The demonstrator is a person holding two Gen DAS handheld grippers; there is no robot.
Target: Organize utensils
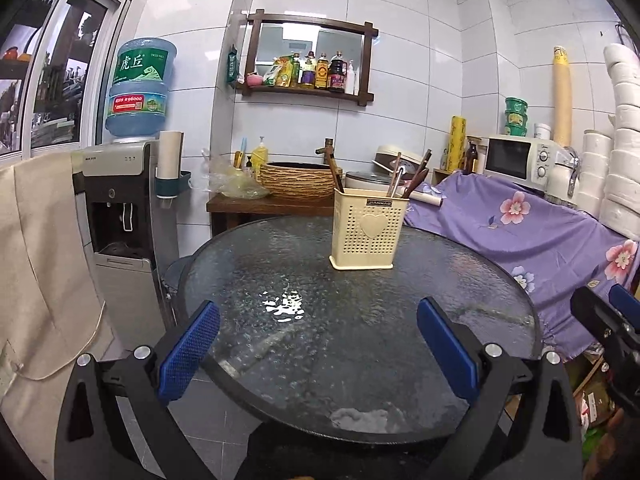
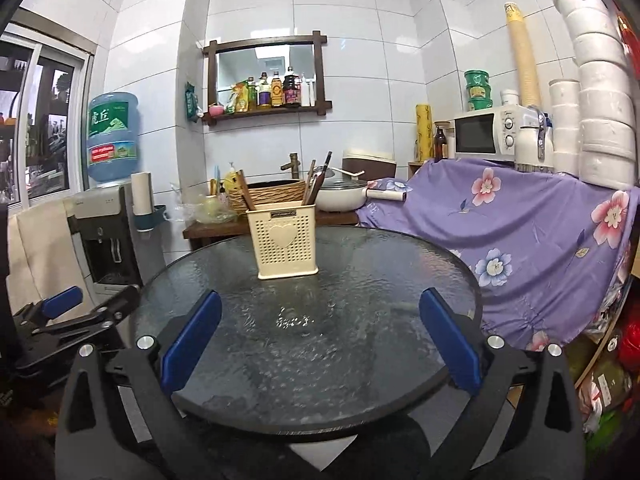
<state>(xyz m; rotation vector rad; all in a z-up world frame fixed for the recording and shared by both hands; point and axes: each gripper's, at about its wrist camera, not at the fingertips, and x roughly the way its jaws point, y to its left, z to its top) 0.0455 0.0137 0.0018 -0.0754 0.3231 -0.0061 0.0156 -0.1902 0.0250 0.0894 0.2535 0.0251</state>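
While both the left gripper (image 1: 318,354) and right gripper (image 2: 320,338) hang wide apart and empty at the near edge of the glass table (image 2: 400,264), the utensils (image 2: 314,184) stand upright in the cream holder (image 2: 286,244) at the far side. They look light, stiff and thin; take them by the upper handles. Nothing blocks the way.

Room's looking evenly lit from overhead, kinda cool white. A bright glare patch is bouncing off the glass table (image 1: 360,320) near its middle. Fisheye is bending the wall tiles (image 2: 340,40) hard toward the edges, corners are going black, and detail is staying fairly sharp.
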